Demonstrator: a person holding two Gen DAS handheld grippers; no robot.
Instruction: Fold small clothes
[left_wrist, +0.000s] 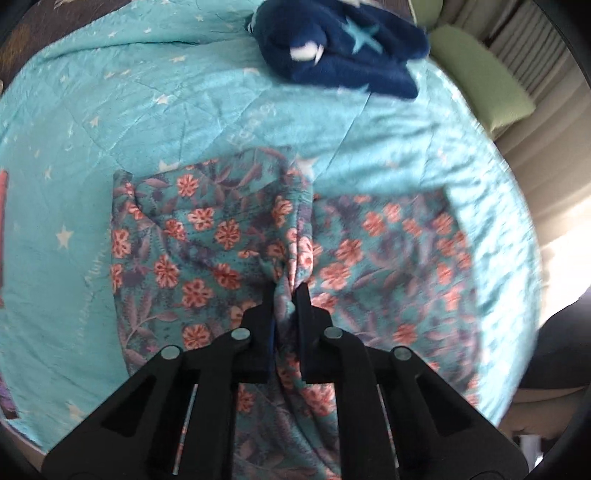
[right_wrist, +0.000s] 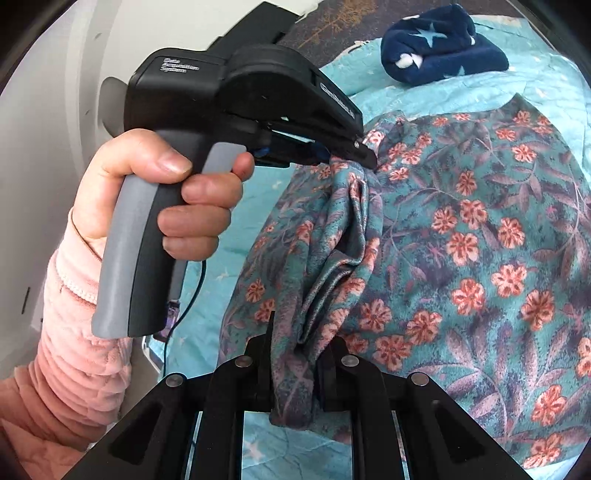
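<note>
A teal floral garment (left_wrist: 388, 236) with coral flowers lies spread on the turquoise star bedspread (left_wrist: 110, 122). My left gripper (left_wrist: 286, 295) is shut on a bunched ridge of this cloth near its middle. In the right wrist view the floral garment (right_wrist: 480, 240) fills the right side, and my right gripper (right_wrist: 295, 354) is shut on a gathered fold at its near edge. The left gripper (right_wrist: 364, 153), held by a hand (right_wrist: 162, 192) in a pink sleeve, pinches the same edge farther up. The cloth hangs in folds between the two grips.
A folded navy fleece with light stars (left_wrist: 343, 48) lies at the far side of the bed, seen too as the navy fleece (right_wrist: 443, 48). Green cushions (left_wrist: 487, 81) sit beyond the right bed edge. A white wall (right_wrist: 48, 92) stands to the left.
</note>
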